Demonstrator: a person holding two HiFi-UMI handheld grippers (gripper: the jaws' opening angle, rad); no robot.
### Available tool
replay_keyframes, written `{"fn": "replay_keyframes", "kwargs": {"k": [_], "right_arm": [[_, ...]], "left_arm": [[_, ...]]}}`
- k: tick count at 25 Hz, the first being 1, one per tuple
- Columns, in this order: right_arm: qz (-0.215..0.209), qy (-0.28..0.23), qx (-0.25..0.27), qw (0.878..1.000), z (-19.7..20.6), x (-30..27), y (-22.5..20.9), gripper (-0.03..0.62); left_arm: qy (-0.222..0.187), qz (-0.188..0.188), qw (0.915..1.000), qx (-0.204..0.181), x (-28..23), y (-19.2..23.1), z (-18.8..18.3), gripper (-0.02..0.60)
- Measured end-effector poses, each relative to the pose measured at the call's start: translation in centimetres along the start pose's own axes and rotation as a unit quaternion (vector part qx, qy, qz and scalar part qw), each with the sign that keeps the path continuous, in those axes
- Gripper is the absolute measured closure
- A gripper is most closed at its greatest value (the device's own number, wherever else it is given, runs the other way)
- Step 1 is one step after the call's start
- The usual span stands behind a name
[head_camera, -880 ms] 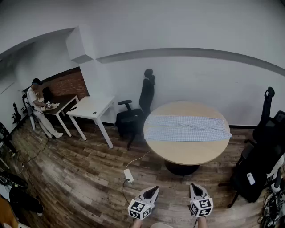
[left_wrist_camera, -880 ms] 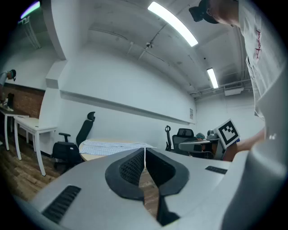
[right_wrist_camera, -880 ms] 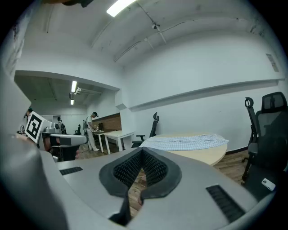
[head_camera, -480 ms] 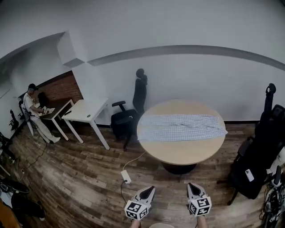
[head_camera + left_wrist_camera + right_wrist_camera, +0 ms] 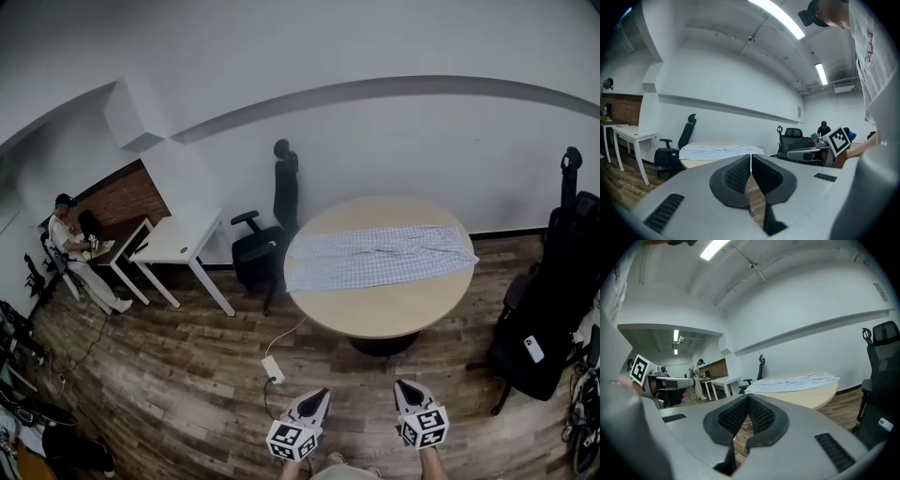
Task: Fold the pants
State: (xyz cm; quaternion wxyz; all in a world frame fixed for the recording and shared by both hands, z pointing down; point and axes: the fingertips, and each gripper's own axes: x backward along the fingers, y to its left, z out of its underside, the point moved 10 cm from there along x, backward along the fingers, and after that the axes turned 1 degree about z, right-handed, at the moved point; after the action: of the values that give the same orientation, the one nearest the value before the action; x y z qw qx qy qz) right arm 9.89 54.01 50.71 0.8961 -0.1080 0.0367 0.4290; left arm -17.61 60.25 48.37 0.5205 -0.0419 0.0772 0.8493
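Light checked pants (image 5: pixel 380 256) lie spread flat across the far half of a round wooden table (image 5: pixel 394 309), also seen as pants (image 5: pixel 719 151) and pants (image 5: pixel 790 382) in the two gripper views. Both grippers hang low at the bottom of the head view, well short of the table, above the wood floor. My left gripper (image 5: pixel 320 397) is shut with nothing between its jaws; its tips meet at left gripper (image 5: pixel 750 156). My right gripper (image 5: pixel 404 387) is shut and empty too, the pads touching at right gripper (image 5: pixel 748 397).
A black office chair (image 5: pixel 261 251) stands at the table's left, a white desk (image 5: pixel 183 242) further left, and a person (image 5: pixel 77 253) sits at a far desk. Black chairs and gear (image 5: pixel 553 309) crowd the right. A power strip with cable (image 5: pixel 273 368) lies on the floor.
The view has shifted a little: the table and the pants sit slightly lower and more to the left than before. Both grippers keep their place at the bottom edge, shut.
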Motion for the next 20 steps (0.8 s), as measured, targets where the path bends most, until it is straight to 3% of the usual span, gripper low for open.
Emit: {"fn": "replay_keyframes", "kwargs": {"k": [9, 20], "right_arm": [[0.001, 0.002, -0.001, 1.000, 0.5, -1.9, -0.7, 0.565], [0.007, 0.016, 0.020, 1.000, -0.5, -9.2, -1.4, 0.565]], "left_arm": [[0.009, 0.006, 0.9999, -0.009, -1.9, 1.5, 0.1, 0.545], [-0.007, 0.020, 0.9997, 0.014, -6.7, 8.0, 0.4, 0.545]]}}
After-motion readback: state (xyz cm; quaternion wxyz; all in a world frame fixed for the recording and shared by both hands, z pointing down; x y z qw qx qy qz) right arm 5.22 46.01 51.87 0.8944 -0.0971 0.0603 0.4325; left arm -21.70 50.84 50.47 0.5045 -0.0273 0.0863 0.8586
